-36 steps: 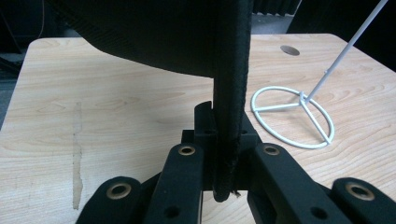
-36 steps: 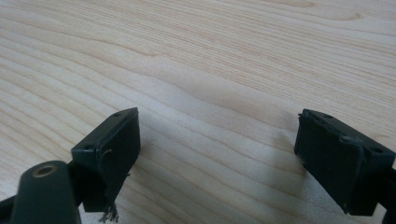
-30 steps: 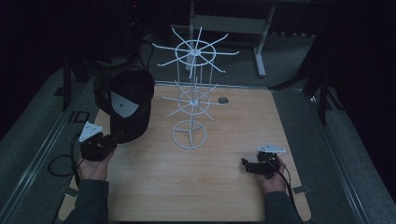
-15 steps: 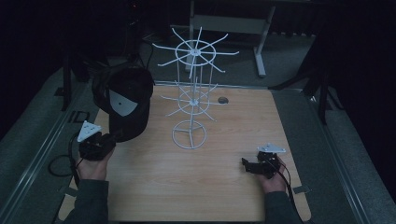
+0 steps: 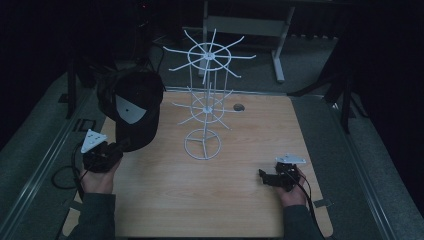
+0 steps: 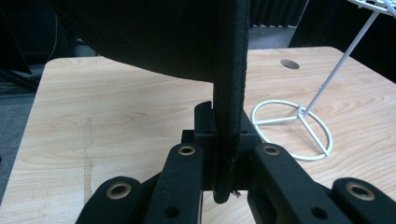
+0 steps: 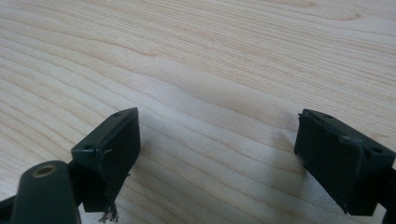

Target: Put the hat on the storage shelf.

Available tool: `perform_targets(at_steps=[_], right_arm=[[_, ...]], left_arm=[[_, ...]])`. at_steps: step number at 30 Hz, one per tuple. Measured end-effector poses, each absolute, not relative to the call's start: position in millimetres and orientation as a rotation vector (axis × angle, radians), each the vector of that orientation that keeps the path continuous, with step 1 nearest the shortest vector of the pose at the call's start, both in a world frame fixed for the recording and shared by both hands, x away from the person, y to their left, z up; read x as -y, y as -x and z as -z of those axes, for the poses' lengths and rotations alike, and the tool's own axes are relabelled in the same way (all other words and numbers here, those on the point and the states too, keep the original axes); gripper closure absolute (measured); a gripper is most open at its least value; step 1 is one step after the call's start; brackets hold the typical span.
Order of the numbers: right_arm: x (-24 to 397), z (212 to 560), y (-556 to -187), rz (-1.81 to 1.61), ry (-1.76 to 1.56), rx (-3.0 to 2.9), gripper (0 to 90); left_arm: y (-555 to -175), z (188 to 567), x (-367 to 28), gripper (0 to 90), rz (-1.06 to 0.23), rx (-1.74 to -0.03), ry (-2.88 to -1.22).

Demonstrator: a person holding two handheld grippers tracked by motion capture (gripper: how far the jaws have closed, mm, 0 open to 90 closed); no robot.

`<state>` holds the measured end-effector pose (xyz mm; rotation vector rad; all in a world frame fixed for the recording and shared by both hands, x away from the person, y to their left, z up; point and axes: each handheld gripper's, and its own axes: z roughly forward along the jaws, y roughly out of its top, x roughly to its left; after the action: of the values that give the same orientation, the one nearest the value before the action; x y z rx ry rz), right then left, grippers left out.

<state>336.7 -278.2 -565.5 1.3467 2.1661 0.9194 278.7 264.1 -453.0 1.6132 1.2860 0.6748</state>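
At the left edge of the pale wooden tabletop [image 5: 240,190], the left hand-held gripper [image 5: 119,148] was clamped on the brim of a black fabric baseball cap [image 5: 134,112], held raised beside a white wire display stand [image 5: 205,107]. The right hand-held gripper [image 5: 264,177] rested wide open, holding nothing.

White wire rack [image 5: 205,107] blocking table [image 5: 240,200] centre, black cap [image 5: 134,107] left, open wood right.

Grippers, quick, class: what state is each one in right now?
Left gripper: shut on the cap, clamping its brim.
Right gripper: open, holding nothing, over the table.
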Motion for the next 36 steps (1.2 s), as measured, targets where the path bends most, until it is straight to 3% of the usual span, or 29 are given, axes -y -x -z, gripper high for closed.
perform_targets(at_steps=[36], right_arm=[[278.3,565.5,-336.7,-0.919,-1.346,-2.166,14.2]], left_arm=[[-260.6,425.7,-251.5,86.2,-0.774,-1.227,-1.568]])
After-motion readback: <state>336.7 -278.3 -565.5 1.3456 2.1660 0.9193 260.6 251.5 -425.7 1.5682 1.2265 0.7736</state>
